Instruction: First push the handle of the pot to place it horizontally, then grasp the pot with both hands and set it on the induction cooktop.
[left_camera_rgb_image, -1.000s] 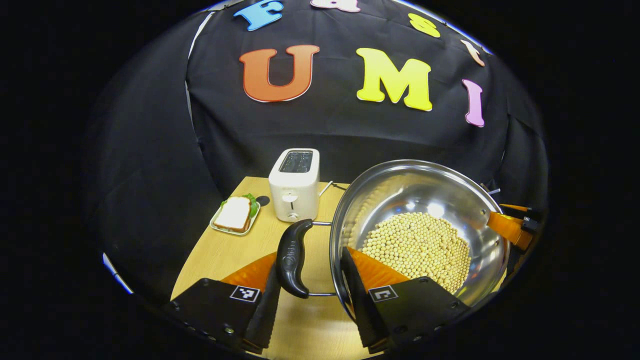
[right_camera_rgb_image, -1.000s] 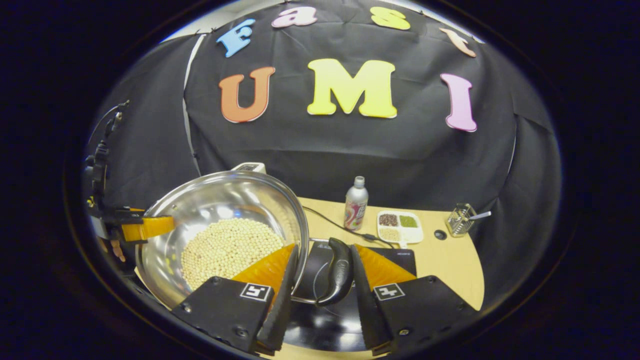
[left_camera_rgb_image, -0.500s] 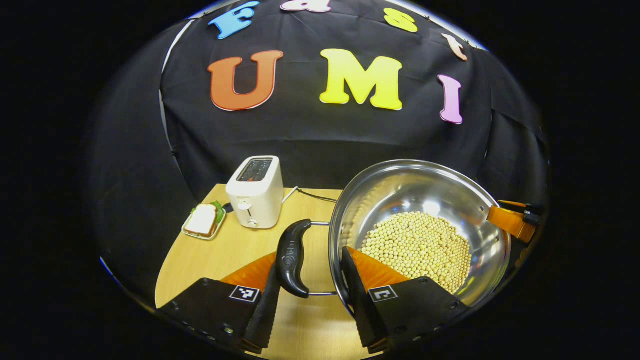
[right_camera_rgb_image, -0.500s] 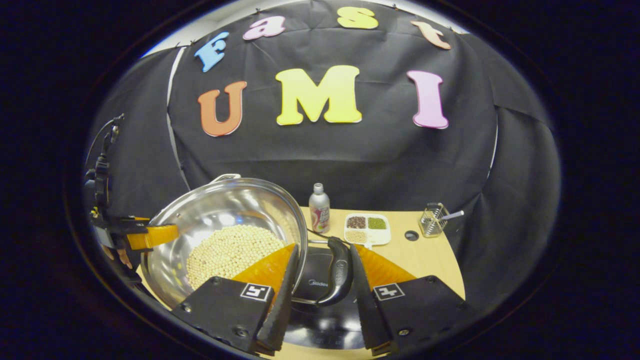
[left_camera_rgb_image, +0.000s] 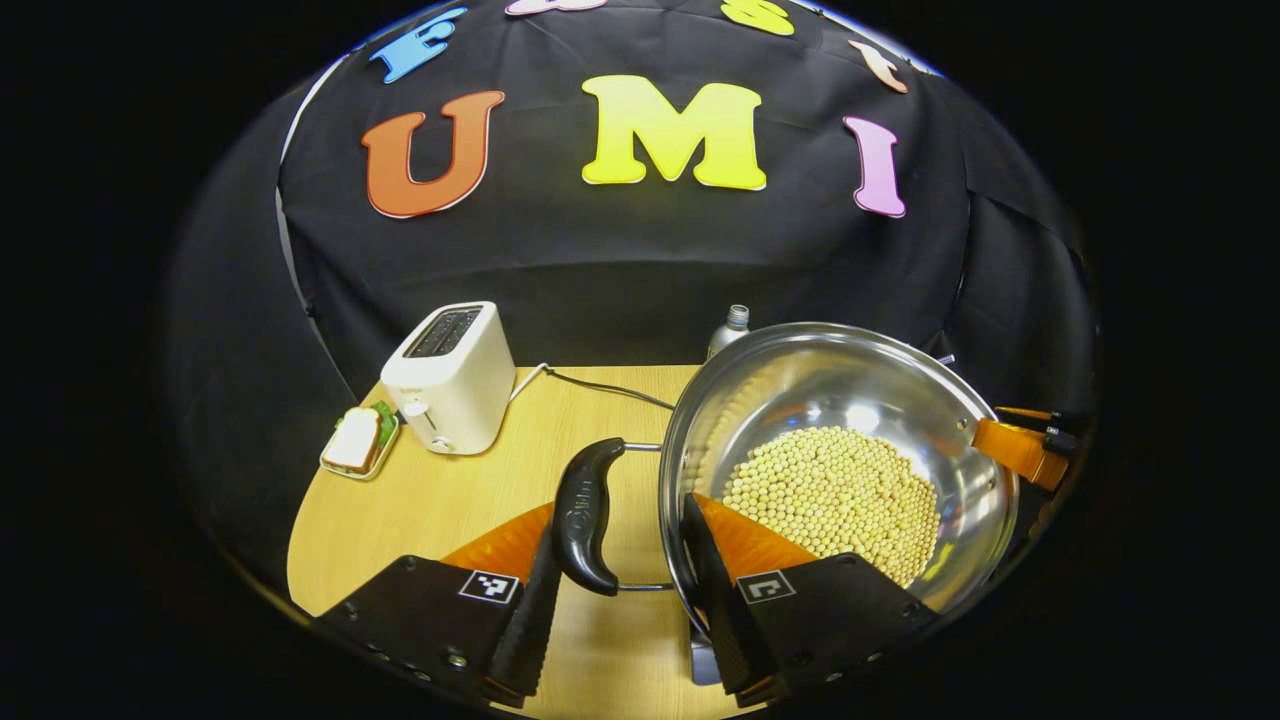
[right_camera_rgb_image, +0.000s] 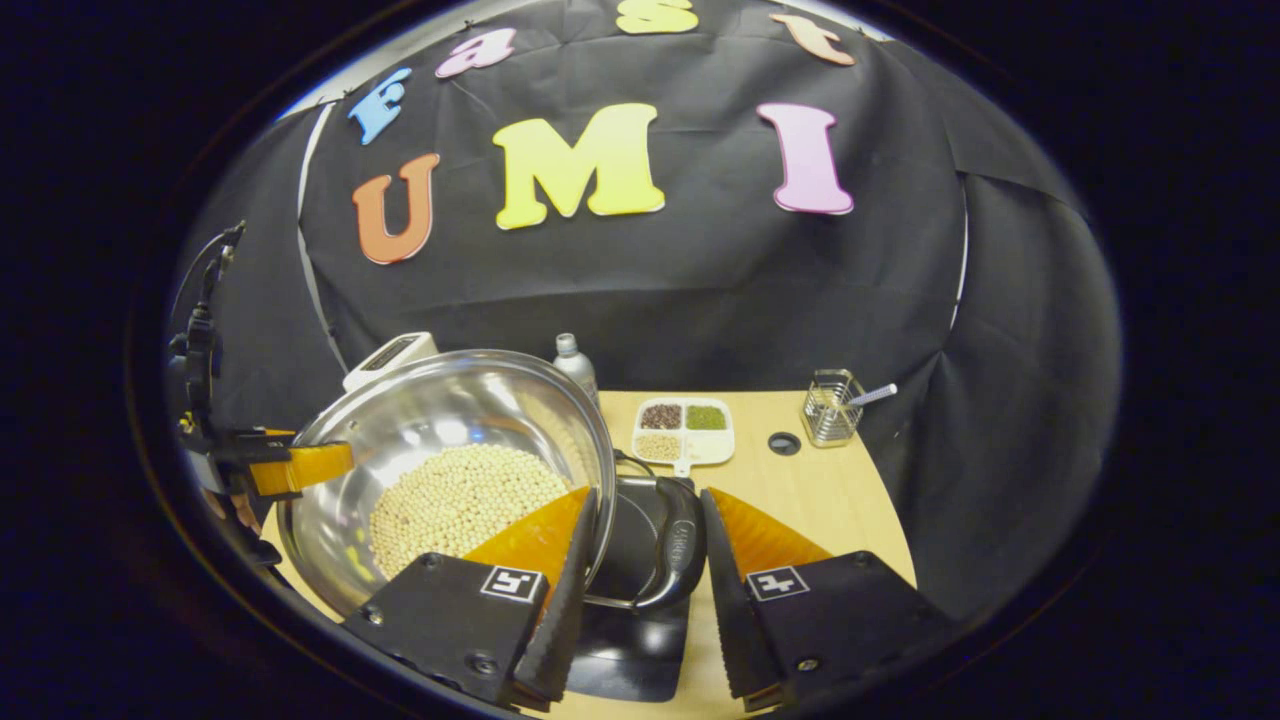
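A wooden tabletop (left_camera_rgb_image: 440, 500) stands before black cloth walls. The pot (left_camera_rgb_image: 840, 400) hangs above the induction cooktop (right_camera_rgb_image: 640, 640), handles pointing sideways; the left claw (left_camera_rgb_image: 610, 600) and right claw (right_camera_rgb_image: 640, 600) each bracket a handle, contact unclear.

Bottle (left_camera_rgb_image: 733, 328) — body hidden behind the pot (left_camera_rgb_image: 840, 460); cap alone clears the rim. Induction cooktop (right_camera_rgb_image: 640, 620) — largely covered by the pot; toaster (right_camera_rgb_image: 388, 357) behind the pot, top only.

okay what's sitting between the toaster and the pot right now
In the left gripper view, only bare wooden table and the toaster's cord lie between the toaster and the pot.
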